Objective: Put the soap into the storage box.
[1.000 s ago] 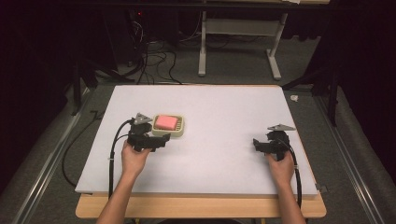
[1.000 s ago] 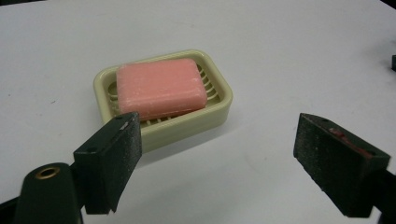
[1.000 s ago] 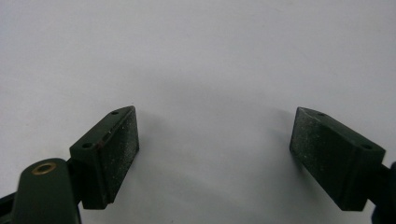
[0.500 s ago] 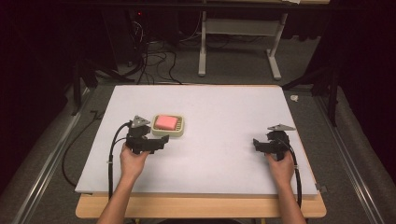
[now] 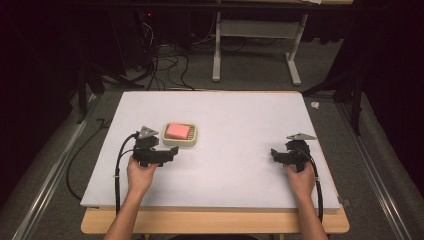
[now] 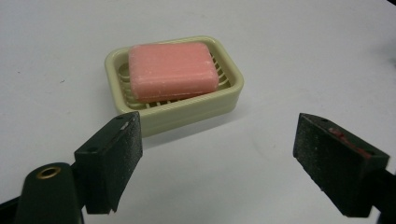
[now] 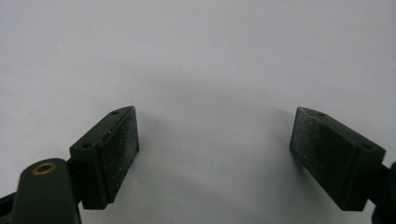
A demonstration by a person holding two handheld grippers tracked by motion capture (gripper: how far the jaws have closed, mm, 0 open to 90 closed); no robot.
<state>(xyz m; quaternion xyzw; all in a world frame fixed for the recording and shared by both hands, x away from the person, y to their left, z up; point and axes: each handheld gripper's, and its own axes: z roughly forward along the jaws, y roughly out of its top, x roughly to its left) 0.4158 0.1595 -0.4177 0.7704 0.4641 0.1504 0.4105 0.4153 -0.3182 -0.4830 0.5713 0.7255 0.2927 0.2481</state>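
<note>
Left tool [image 5: 172,152] shifted slightly nearer soap dish [image 5: 180,140]; jaws apart, empty

dark room, grey carpet floor [image 5: 250,75], white desk legs [image 5: 216,55], tangled cables [image 5: 160,60].

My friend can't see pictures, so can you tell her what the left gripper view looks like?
A pink soap bar lies in a cream slatted soap dish on a white table. The left gripper is open in front of the dish, its two black jaws wide apart and not touching it.
</note>
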